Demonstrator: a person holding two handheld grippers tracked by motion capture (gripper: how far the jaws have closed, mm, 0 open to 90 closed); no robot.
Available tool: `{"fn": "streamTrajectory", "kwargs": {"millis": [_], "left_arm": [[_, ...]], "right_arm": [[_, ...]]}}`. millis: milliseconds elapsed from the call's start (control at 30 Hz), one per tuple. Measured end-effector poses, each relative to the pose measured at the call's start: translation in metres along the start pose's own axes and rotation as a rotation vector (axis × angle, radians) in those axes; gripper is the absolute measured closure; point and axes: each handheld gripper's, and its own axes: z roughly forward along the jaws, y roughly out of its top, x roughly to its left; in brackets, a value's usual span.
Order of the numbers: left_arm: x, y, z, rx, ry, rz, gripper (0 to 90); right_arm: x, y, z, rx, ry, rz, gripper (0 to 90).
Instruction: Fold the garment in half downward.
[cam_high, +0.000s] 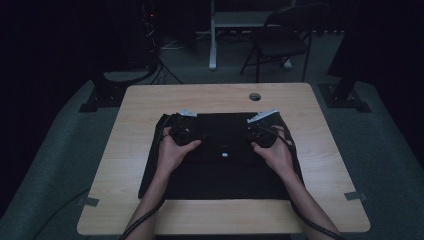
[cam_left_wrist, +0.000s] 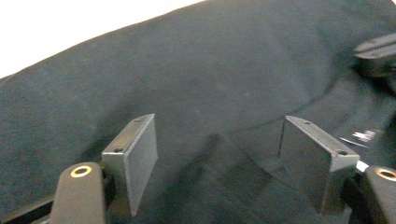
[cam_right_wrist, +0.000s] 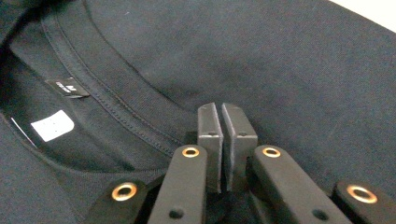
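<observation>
while the black t-shirt (cam_high: 220, 150) lies spread flat in the middle of the wooden table (cam_high: 130, 150), both hands rest on it, one gripper in each. the left gripper (cam_left_wrist: 217, 154) hovers over the cloth with its jaws wide apart; nothing sits between them, only plain dark fabric beneath, and the pads press on nothing. in the high view the left gripper (cam_high: 181, 131) is at the shirt's far left part, held by the left hand (cam_high: 172, 152). the right gripper (cam_right_wrist: 222, 135) has its jaws drawn together with only a thin slit between the pads, right at the ribbed collar (cam_right_wrist: 116, 100); whether a fold of cloth is pinched in them i cannot tell. just inside the neck opening are a small black label (cam_right_wrist: 67, 87) and a white tag (cam_right_wrist: 52, 125). from above, the right gripper (cam_high: 261, 131) sits at the shirt's far right part under the right hand (cam_high: 275, 152), well apart from the left one, with the white tag (cam_high: 225, 154) between the two hands.
</observation>
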Motion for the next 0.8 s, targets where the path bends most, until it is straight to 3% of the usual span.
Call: {"fn": "streamTrajectory", "kwargs": {"millis": [233,333,433,467,567,600,700,800], "left_arm": [[0.005,0.002,0.009,0.031,0.035,-0.041,35.9],[0.002,0.003,0.012,0.054,0.042,-0.03,40.2],[-0.001,0.003,0.012,0.063,0.037,-0.023,48.2],[-0.005,0.003,0.011,0.068,0.024,-0.014,56.7],[-0.009,0.004,0.009,0.08,0.016,0.007,68.3],[-0.01,0.004,0.008,0.087,0.009,0.011,68.3],[-0.011,0.003,0.009,0.118,0.006,0.023,84.9],[-0.009,0.002,0.008,0.116,-0.018,0.028,87.4]], "right_arm": [[0.001,0.0,0.002,0.002,0.003,0.001,86.6],[0.001,0.0,0.002,0.004,0.005,-0.001,86.4],[0.002,0.0,0.002,0.003,0.005,-0.001,86.2],[0.002,-0.001,0.002,-0.004,0.005,0.003,86.1],[0.001,-0.001,-0.001,-0.008,0.003,0.002,86.0],[0.001,-0.001,-0.001,-0.008,0.003,0.002,86.0],[0.001,-0.002,-0.002,-0.013,0.005,0.004,85.9],[0.001,-0.002,-0.003,-0.016,0.004,0.005,86.1]]}}
